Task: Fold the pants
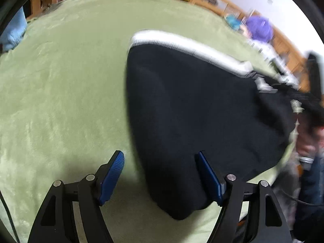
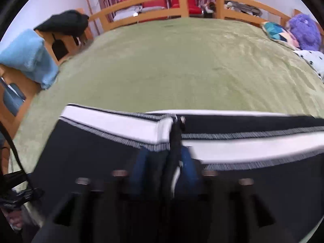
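Right, pants [image 1: 192,109] sit mid-right in the left cam, a dark lump on the green bedspread [image 1: 60,81], white-striped edge running along its upper side. Left gripper [image 1: 160,174] at the bottom of the frame, fingers spread wide, holding nothing; its right pad [image 1: 208,178] is over the lower tip of the fabric, the other over bare spread.

Right cam: pants [image 2: 91,151] fill the lower half, white band w/ grey ribbing across the middle. Right gripper [image 2: 164,170] bottom centre, blurred, but its blue pads look pinched on a bunched dark fold near the white band, so clenched on cloth, prob.

Handling guess: soft, limp knit, light, drapes and sags wherever unsupported, not slippery on that fuzzy spread. Best hold is the thicker ribbed band or a corner of it; a mid-panel pinch would just bunch. Left should take the free lower tip right under it.
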